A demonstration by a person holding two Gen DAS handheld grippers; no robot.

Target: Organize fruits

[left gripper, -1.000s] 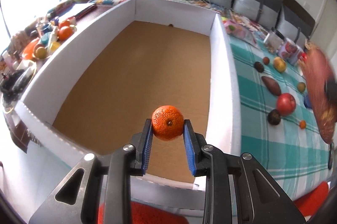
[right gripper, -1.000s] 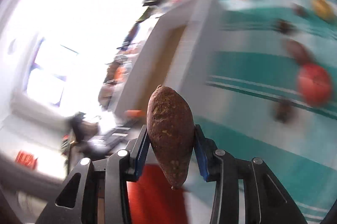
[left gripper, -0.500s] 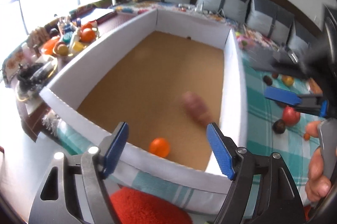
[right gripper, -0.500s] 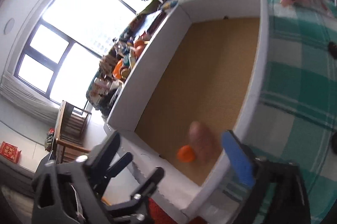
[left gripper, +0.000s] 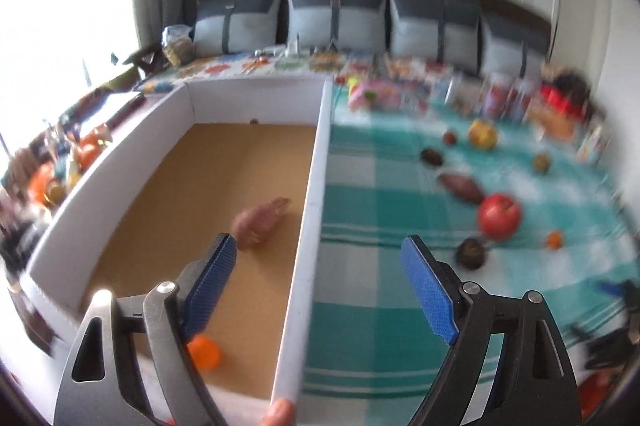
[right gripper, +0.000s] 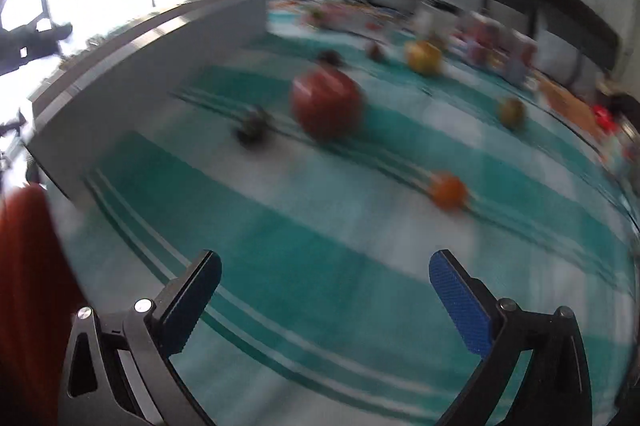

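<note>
A white-walled box (left gripper: 316, 161) with a brown floor holds a sweet potato (left gripper: 260, 222) and a small orange (left gripper: 205, 352). My left gripper (left gripper: 320, 258) hangs over the box's right wall, its jaws opening with nothing between them. On the green checked cloth (left gripper: 380, 209) lie a red apple (left gripper: 499, 216), another sweet potato (left gripper: 460, 187), a yellow fruit (left gripper: 483, 134), dark fruits and a tiny orange (left gripper: 555, 240). My right gripper (right gripper: 326, 266) is over the cloth, jaws opening and empty, with the red apple (right gripper: 326, 101) and small orange (right gripper: 448, 189) ahead.
The box's outer wall (right gripper: 152, 61) stands left of the right gripper. Packets and jars (left gripper: 500, 97) line the far edge of the cloth, with grey cushions (left gripper: 336, 21) behind. A cluttered side table (left gripper: 60, 165) sits left of the box. A fingertip (left gripper: 280, 412) shows at the bottom.
Both grippers let go: the orange and the sweet potato now lie in the box. The left gripper swung right over the box wall; the right gripper moved out over the cloth.
</note>
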